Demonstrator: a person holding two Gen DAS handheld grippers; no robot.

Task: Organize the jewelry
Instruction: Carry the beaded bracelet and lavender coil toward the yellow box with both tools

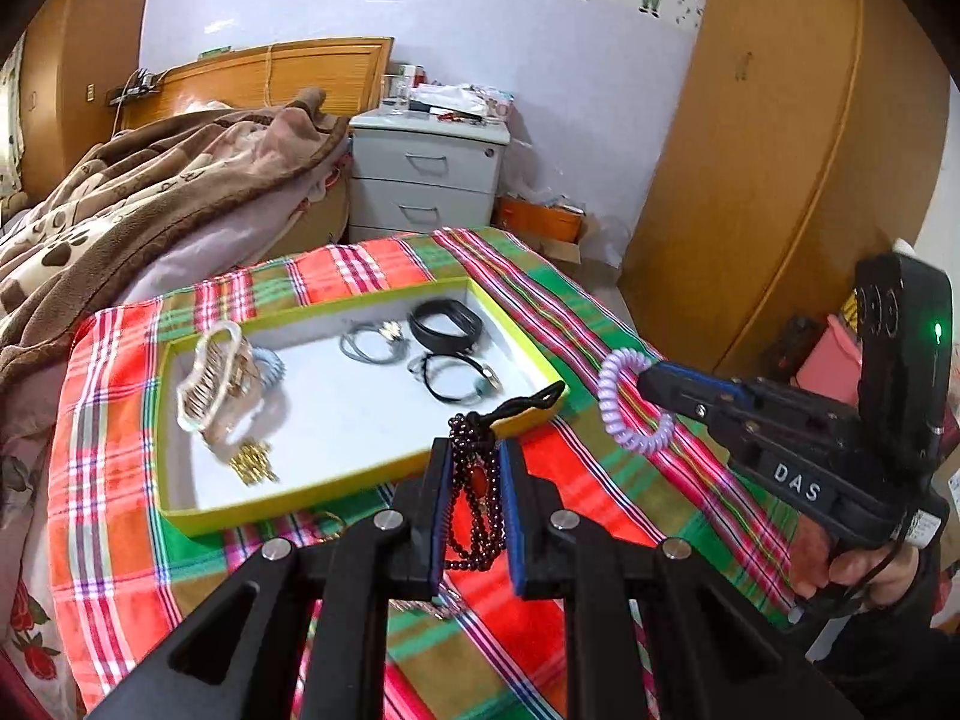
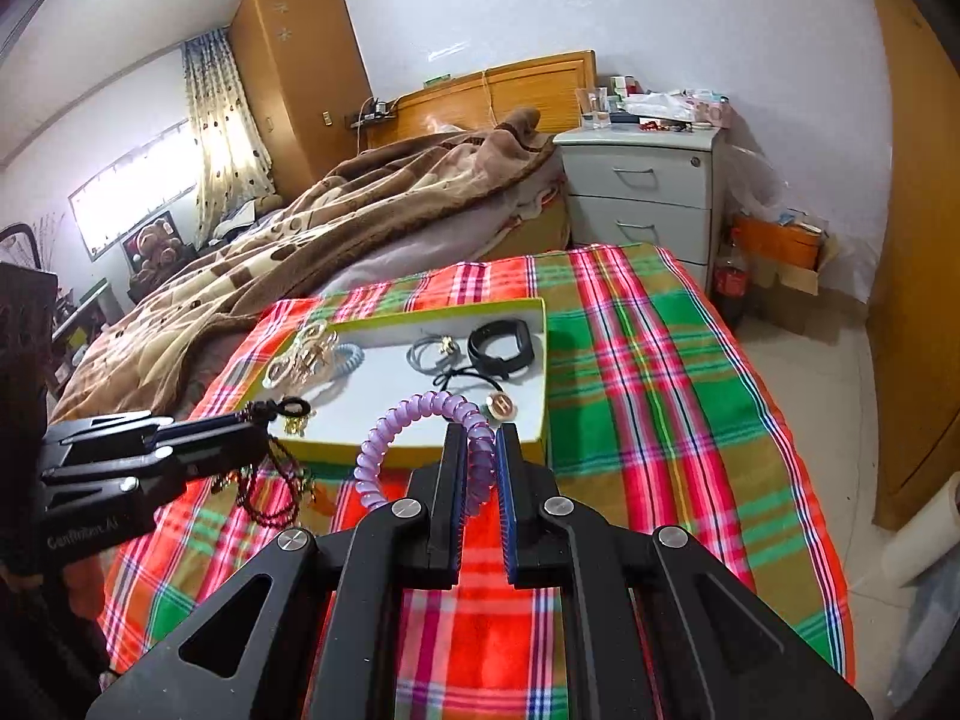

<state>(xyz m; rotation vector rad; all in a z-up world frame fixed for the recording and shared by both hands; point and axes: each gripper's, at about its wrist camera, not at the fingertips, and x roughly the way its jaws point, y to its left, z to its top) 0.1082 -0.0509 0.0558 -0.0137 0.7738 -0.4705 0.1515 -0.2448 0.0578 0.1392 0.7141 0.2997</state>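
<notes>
Two tools worked above a plaid-covered table (image 1: pixel 540 276) in the left wrist view. The left tool (image 1: pixel 474 450) pinched a dark red bead bracelet (image 1: pixel 477 516) between its blue pads, the strands hanging down and a black cord loop sticking up past the fingertips, just in front of the near rim of a yellow-edged tray (image 1: pixel 336 495). To the right, the right tool (image 1: pixel 651 384) gripped a purple coil hair tie (image 1: pixel 624 402), held above the cloth beside the tray's right corner. Inside the tray lay a pale hair claw (image 1: pixel 213 378), a blue coil tie (image 1: pixel 273 366), gold trinkets (image 1: pixel 252 465), grey hair ties (image 1: pixel 366 342), a black band (image 1: pixel 447 324) and a black cord bracelet (image 1: pixel 456 375).

From the right wrist view, the right tool (image 2: pixel 480 438) was pressed together on the purple coil hair tie (image 2: pixel 414 426), whose loop arched up to the left over the tray's near edge (image 2: pixel 360 453). The left tool (image 2: pixel 252 426) came in from the left, clamping the bead bracelet (image 2: pixel 270 492), which dangled over the cloth just short of the tray. A blanket-covered bed (image 2: pixel 336 222) and a white nightstand (image 2: pixel 648 180) stood behind.
</notes>
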